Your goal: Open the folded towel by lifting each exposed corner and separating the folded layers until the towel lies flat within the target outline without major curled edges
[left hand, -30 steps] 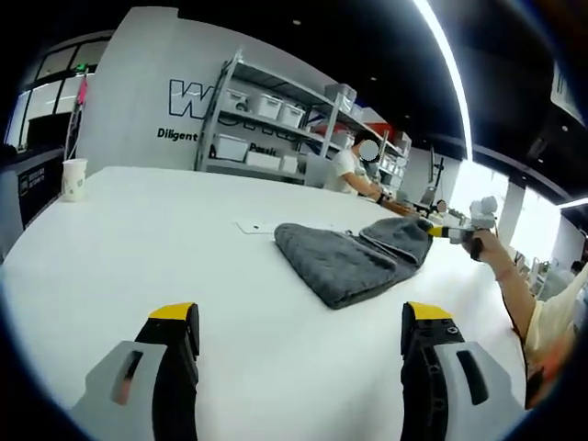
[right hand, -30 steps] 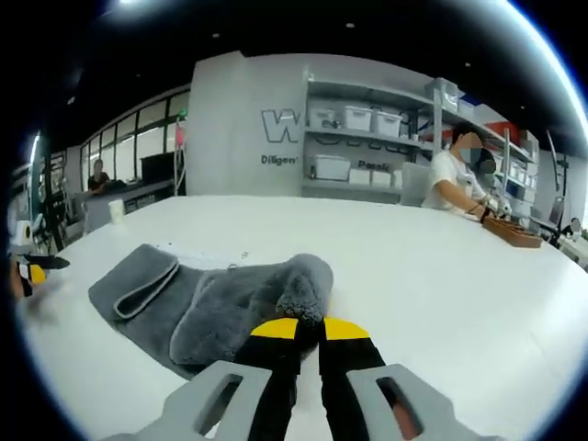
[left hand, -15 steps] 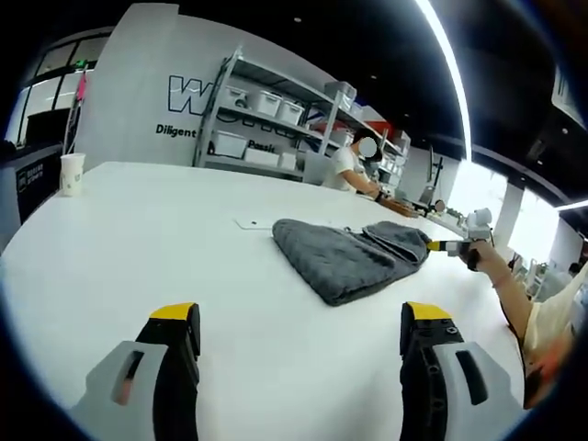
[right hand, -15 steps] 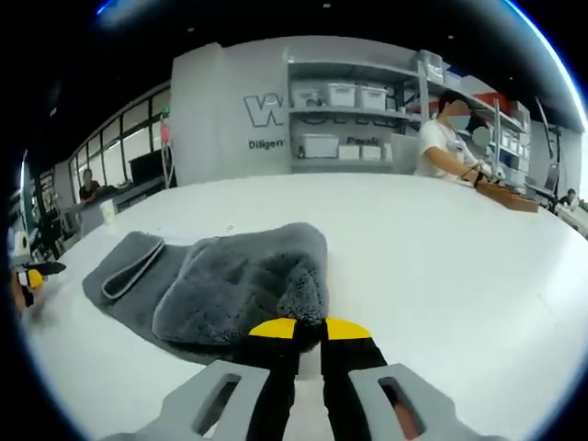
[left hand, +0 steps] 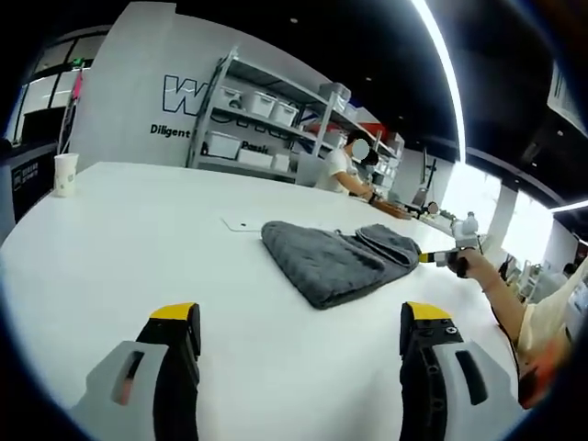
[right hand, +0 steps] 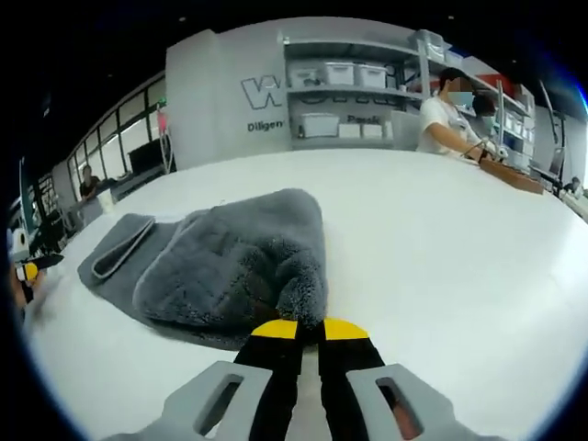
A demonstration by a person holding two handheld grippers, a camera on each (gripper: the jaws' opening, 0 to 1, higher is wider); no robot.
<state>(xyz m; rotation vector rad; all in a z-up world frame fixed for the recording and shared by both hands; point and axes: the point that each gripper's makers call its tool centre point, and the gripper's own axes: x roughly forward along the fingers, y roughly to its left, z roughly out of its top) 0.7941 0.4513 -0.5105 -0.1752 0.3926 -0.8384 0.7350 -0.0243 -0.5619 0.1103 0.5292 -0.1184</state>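
Towel (right hand: pixel 239 262) dragged — right gripper (right hand: pixel 310 328) clamped.

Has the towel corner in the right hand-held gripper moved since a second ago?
Yes. The towel corner, pinched by the right hand-held gripper, lowered away from the shelving.

Bare bench (left hand: pixel 138 239) lies open between the left tool (left hand: pixel 299 335) and the towel (left hand: pixel 331 260), nothing in the way. A cup (left hand: pixel 64 175) stands well off at the far edge. Beyond the towel the bench runs clear to the shelves (right hand: pixel 354 101) and a seated person (right hand: pixel 450 115).
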